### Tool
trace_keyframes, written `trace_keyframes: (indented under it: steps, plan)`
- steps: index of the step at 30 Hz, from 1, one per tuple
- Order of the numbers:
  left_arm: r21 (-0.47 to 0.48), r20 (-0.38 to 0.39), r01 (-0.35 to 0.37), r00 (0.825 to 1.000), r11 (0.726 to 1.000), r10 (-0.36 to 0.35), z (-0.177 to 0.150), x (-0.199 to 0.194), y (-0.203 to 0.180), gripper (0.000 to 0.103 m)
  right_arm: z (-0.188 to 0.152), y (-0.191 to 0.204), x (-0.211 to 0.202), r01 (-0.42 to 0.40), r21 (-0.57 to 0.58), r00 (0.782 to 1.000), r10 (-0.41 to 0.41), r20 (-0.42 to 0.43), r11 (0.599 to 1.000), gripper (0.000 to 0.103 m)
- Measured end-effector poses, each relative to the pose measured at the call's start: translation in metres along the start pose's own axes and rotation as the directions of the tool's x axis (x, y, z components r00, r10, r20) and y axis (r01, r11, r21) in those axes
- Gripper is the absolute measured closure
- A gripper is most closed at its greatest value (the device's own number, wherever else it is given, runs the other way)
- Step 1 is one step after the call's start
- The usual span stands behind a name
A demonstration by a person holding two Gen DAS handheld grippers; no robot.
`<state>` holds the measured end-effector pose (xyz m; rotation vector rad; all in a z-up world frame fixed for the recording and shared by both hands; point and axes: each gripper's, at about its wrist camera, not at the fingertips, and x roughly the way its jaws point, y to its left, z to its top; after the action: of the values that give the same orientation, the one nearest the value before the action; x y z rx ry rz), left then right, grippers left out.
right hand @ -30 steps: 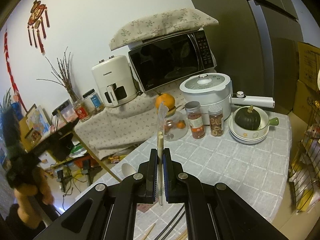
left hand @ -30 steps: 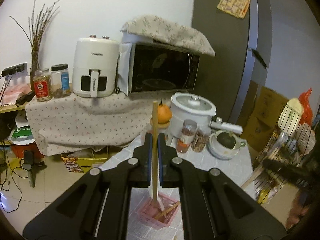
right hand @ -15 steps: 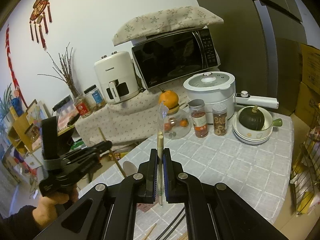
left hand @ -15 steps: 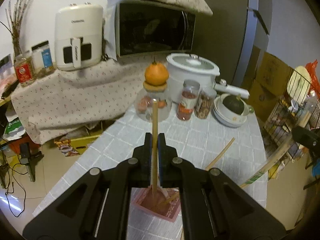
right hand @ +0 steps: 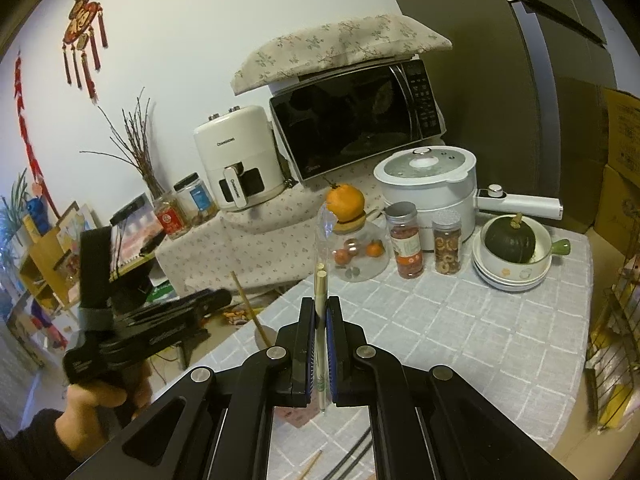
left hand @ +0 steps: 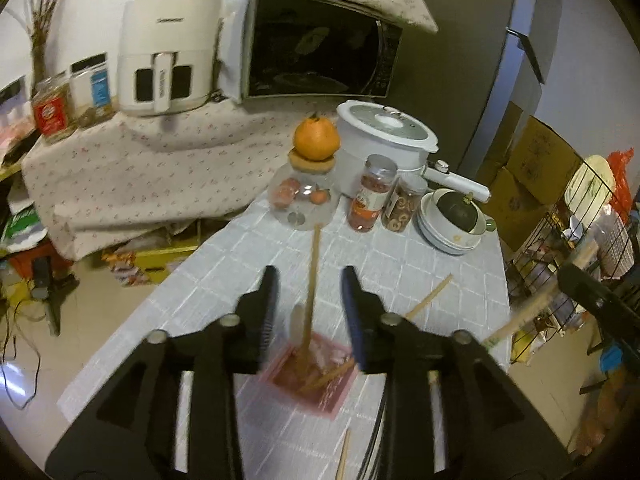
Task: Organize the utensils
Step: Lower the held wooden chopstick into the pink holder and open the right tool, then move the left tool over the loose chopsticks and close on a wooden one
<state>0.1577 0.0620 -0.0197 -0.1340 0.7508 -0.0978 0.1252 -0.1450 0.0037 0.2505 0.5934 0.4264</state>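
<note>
In the left wrist view my left gripper (left hand: 309,280) is open above a pink holder (left hand: 310,376) on the table. A wooden chopstick (left hand: 311,280) stands upright in the holder between the spread fingers, free of them. Other wooden sticks lean in the holder. A loose chopstick (left hand: 430,300) lies on the cloth to the right. In the right wrist view my right gripper (right hand: 320,312) is shut on a pair of chopsticks in a clear wrapper (right hand: 321,276), held upright above the table. The left gripper (right hand: 160,328) shows at the left there.
The table has a grey checked cloth (right hand: 460,320). At its far end stand a glass jar with an orange (right hand: 352,248), two spice jars (right hand: 408,240), a white pot (right hand: 428,180) and stacked bowls with a squash (right hand: 512,256). A wire rack (left hand: 568,240) stands to the right.
My left gripper has lowered toward the pink holder and opened, letting go of the chopstick, which now stands in the holder. My right gripper stays shut on the wrapped chopsticks.
</note>
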Motion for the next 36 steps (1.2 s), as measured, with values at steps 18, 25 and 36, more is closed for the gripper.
trace_keyframes:
  steps: [18,25,36]
  plan:
    - [-0.264,-0.233,-0.101,0.972,0.959,0.038,-0.063,-0.006,0.070,0.028,-0.025,0.058,0.078,-0.006,-0.027,1.000,0.006,-0.003,1.000,0.098]
    - [-0.265,-0.232,-0.092,0.972,0.960,0.029,-0.063,-0.007,0.070,0.028,-0.042,0.062,0.109,0.026,-0.011,0.999,-0.026,-0.047,1.000,0.098]
    - [-0.240,-0.270,-0.080,0.963,0.967,0.013,-0.069,-0.002,0.067,0.028,-0.034,0.053,0.094,-0.024,-0.010,0.992,0.023,-0.120,1.000,0.078]
